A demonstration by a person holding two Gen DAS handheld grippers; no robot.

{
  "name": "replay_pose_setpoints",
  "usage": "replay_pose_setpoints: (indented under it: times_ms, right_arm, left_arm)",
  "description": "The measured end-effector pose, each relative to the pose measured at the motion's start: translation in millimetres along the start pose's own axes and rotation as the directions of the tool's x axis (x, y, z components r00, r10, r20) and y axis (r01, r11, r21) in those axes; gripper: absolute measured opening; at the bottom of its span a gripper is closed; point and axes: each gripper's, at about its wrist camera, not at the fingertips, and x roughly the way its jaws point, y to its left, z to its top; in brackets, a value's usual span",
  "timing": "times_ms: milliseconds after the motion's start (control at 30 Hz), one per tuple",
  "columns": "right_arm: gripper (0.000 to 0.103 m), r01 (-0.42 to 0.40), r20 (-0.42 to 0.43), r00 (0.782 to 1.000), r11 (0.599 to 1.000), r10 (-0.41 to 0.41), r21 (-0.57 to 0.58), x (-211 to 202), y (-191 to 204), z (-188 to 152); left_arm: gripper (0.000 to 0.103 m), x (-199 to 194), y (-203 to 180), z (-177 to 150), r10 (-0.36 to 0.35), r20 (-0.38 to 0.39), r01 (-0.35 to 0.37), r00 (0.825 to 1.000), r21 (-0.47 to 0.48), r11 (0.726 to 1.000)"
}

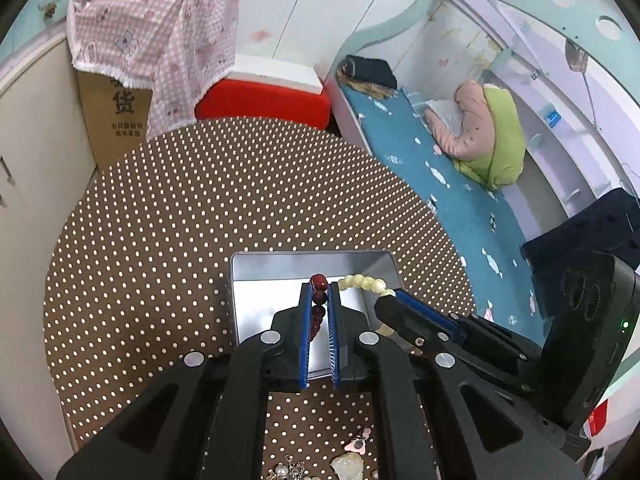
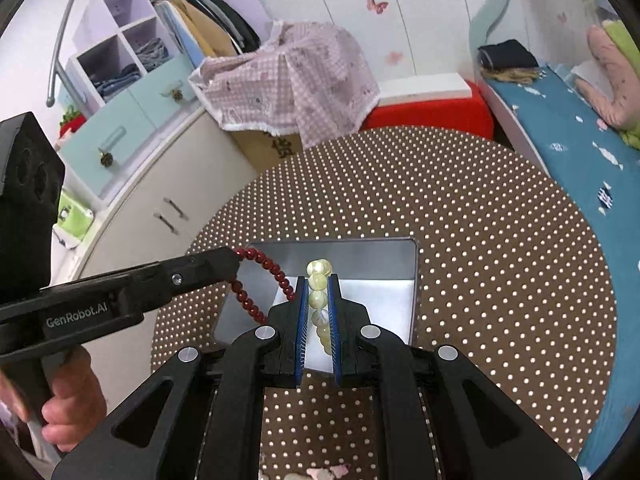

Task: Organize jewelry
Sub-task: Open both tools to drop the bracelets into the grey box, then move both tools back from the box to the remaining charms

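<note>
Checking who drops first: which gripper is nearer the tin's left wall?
Left. The left gripper holds red beads by the tin's left wall; the right gripper hangs mid-tin.

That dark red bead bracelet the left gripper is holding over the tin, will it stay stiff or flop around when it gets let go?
Probably floppy: the red bead bracelet droops in a loose loop from the left gripper. Its round, glossy beads look apt to slide and roll a little on the smooth floor of the metal tin. It seems light, since closed fingertips pinching a few beads carry it.
</note>
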Motion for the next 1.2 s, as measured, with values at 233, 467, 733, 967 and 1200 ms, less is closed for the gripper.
replay_pose_setpoints:
  times_ms: [233, 467, 733, 967, 1200]
  right_arm:
    - [0.013, 0.048, -0.006, 0.999, 0.999, -0.048, 0.01, 5.4, -2.6, -2.7]
    - [0.07, 0.089, 0.066, 0.993, 0.994, -0.093, 0.06, -16.4, -9.6, -4.3]
    - [0.07, 0.104, 0.074, 0.991, 0.993, -0.108, 0.064, -35.1, -13.4, -11.1]
    - [0.07, 0.118, 0.098, 0.988, 0.992, -0.123, 0.052, -59.2, -8.4, -22.2]
    - [0.075, 0.139, 0.122, 0.982, 0.99, -0.142, 0.032, -86.7, -0.9, -40.8]
  left_arm:
    - [0.007, 9.9, 2.6, -2.7, 0.052, -0.015, -0.052, 0.999, 0.006, 0.999]
    - [0.04, -0.4, 3.3, -8.1, 0.11, 0.026, -0.111, 0.994, 0.017, 0.994]
    - [0.041, -12.5, 3.6, -18.0, 0.129, 0.035, -0.13, 0.991, 0.015, 0.991]
    - [0.041, -28.6, -0.7, -37.3, 0.152, 0.045, -0.153, 0.987, 0.013, 0.988]
    - [0.049, -45.0, -4.3, -59.9, 0.19, 0.059, -0.191, 0.98, 0.017, 0.981]
